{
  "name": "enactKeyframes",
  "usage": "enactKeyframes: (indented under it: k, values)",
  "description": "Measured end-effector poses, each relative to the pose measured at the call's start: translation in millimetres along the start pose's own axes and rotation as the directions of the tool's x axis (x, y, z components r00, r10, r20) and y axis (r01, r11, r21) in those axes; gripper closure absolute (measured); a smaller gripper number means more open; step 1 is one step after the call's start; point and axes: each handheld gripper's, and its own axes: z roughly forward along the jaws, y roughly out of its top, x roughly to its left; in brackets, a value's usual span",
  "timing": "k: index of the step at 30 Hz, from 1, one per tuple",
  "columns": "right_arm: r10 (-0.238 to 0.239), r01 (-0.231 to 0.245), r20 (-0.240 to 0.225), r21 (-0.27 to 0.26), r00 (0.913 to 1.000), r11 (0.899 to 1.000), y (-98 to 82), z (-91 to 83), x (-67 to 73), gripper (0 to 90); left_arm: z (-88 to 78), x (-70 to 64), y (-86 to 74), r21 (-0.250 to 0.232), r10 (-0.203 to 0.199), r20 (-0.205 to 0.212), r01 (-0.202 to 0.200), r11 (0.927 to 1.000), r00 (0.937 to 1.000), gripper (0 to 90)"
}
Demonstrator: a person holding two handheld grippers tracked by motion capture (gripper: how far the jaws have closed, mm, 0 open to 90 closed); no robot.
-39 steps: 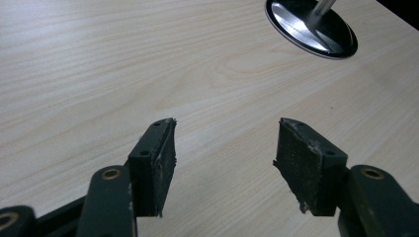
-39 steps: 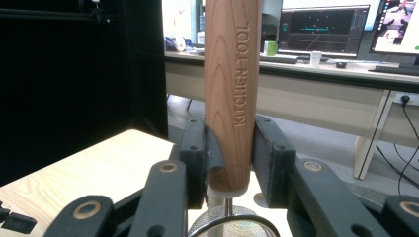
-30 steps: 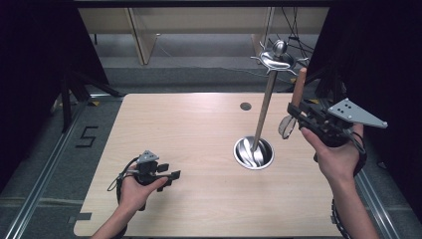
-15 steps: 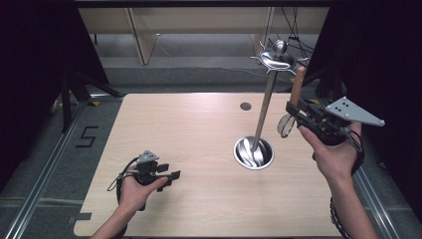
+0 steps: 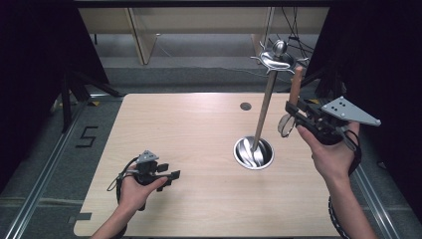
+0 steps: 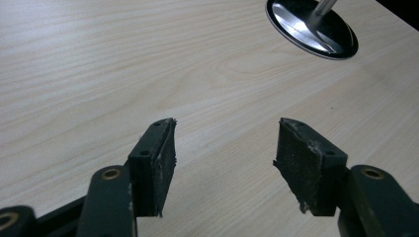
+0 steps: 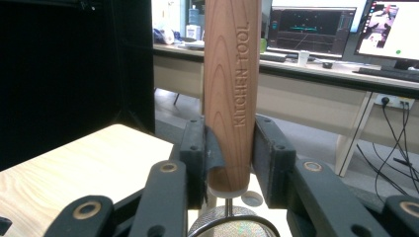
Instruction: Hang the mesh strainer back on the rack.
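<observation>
Near the front left corner of the table (image 5: 164, 124), the left gripper (image 5: 171, 175) rests low over the bare wood with its jaws spread and nothing between them; in the left gripper view its pads (image 6: 160, 165) frame only tabletop, with the round base of the stand at the far edge of that picture.

Further in, toward the right edge, the utensil stand (image 5: 254, 152) sits on a shiny round base, a slim metal pole rising to a hooked crown (image 5: 276, 59) at the top.

Beside that pole the right gripper (image 5: 293, 110) is lifted off the table and pinches the wooden handle (image 7: 231, 98) of a kitchen strainer (image 5: 285, 124). The handle points up, touching both pads, and the small wire-mesh bowl hangs just below the jaws.

The step in hand looks like hanging the strainer on the stand. The tool is gripped and carried near the crown but is not yet on a hook. The next move probably calls for raising the handle's top end to hook level and lining up whatever loop it has, which cannot be made out, before letting go.

The handle is a pale reddish, straight-grained cylinder stamped KITCHEN TOOL, with a thin wire stem joining it to the mesh.
</observation>
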Motion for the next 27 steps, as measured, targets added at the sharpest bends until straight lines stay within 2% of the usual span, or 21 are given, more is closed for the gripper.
enactKeyframes:
  k: [7, 8, 9, 10, 18, 19, 21, 23, 24, 26, 27]
  values:
    - [0.006, -0.006, 0.008, -0.006, 1.0, 1.0, 0.2, 1.1, 1.5, 69.9, 0.1, 0.1, -0.2, 0.0, 0.0, 0.0, 0.0, 1.0, 1.0, 39.5]
    - [-0.023, 0.023, 0.012, -0.016, 0.9997, 1.0, 0.5, 1.8, -0.3, 69.9, 0.2, -0.1, -0.2, 0.0, -0.003, 0.0, 0.003, 1.0, 1.0, 39.4]
    - [-0.018, 0.019, 0.014, -0.013, 0.9997, 1.0, 0.8, 1.9, 0.4, 69.9, 0.2, -0.1, -0.2, 0.0, -0.003, 0.0, 0.003, 1.0, 1.0, 39.4]
    - [0.01, -0.01, 0.019, -0.006, 0.9998, 1.0, 0.8, 1.7, 3.0, 69.9, 0.2, -0.1, -0.2, 0.0, -0.002, 0.0, 0.002, 1.0, 1.0, 39.5]
    - [-0.005, 0.005, 0.024, -0.007, 0.9997, 1.0, 0.6, 4.9, 2.8, 69.9, 0.1, -0.1, -0.2, 0.0, -0.002, 0.0, 0.002, 1.0, 1.0, 39.4]
    - [0.014, -0.014, 0.023, 0.0, 0.9996, 1.0, 0.4, 5.3, 3.9, 69.9, 0.1, -0.1, -0.2, 0.0, -0.002, 0.0, 0.002, 1.0, 1.0, 39.4]
    - [0.02, -0.02, 0.024, 0.005, 0.9995, 1.0, 0.4, 5.6, 4.5, 69.9, 0.1, 0.1, -0.3, 0.0, -0.001, -0.001, 0.001, 1.0, 1.0, 39.4]
    - [0.017, -0.017, 0.026, 0.004, 0.9995, 1.0, 0.3, 6.4, 4.6, 69.9, 0.2, 0.1, -0.2, -0.001, -0.002, -0.001, 0.002, 1.0, 1.0, 39.5]
    - [0.005, -0.005, 0.031, 0.001, 0.9995, 1.0, 0.5, 6.7, 4.1, 69.9, -1.1, 1.5, 0.0, 0.016, 0.017, -0.001, -0.017, 0.9997, 0.9999, 39.5]
    - [0.011, -0.011, 0.032, 0.003, 0.9994, 1.0, 0.6, 7.2, 4.7, 69.9, -1.7, 1.9, 0.2, 0.021, 0.023, -0.001, -0.023, 0.9995, 0.9997, 39.4]
    - [0.024, -0.024, 0.034, 0.006, 0.9991, 1.0, 0.5, 7.1, 5.9, 69.9, -0.9, 1.2, 0.1, 0.01, 0.01, -0.002, -0.01, 0.9999, 0.9999, 39.4]
